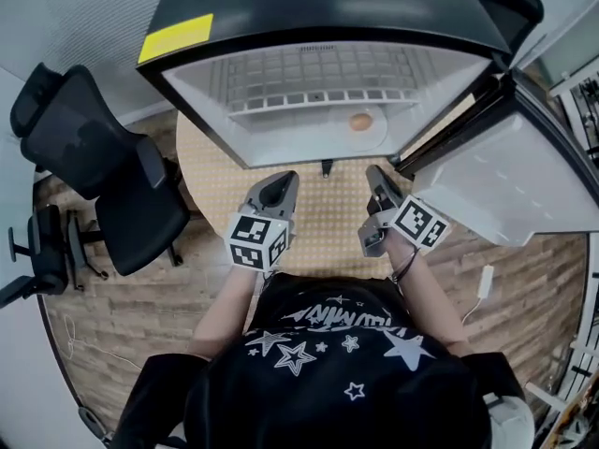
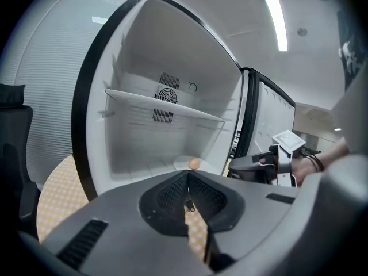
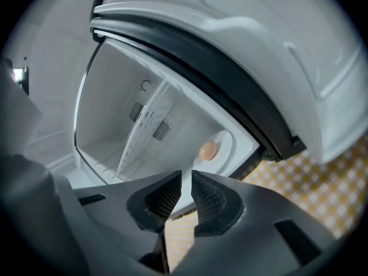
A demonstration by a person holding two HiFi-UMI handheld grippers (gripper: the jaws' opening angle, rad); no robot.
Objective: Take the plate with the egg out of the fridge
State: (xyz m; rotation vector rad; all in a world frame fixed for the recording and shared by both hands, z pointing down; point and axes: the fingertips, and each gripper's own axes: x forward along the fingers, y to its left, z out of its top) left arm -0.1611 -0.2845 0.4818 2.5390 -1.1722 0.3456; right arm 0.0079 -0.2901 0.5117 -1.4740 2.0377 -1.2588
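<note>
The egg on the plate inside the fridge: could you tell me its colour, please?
The egg is light orange-brown, clearest in the right gripper view.

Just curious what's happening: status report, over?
Left gripper and right gripper shut, empty, short of the fridge. Plate with egg on fridge floor, untouched. Door open, path looks clear.

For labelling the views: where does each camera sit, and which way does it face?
Head view: on the head, looking steeply down at the open fridge; forearms, left gripper and right gripper show.
Left gripper view: on that gripper, facing into the fridge; its shut jaws show.
Right gripper view: same, but tilted.
All share the egg.
</note>
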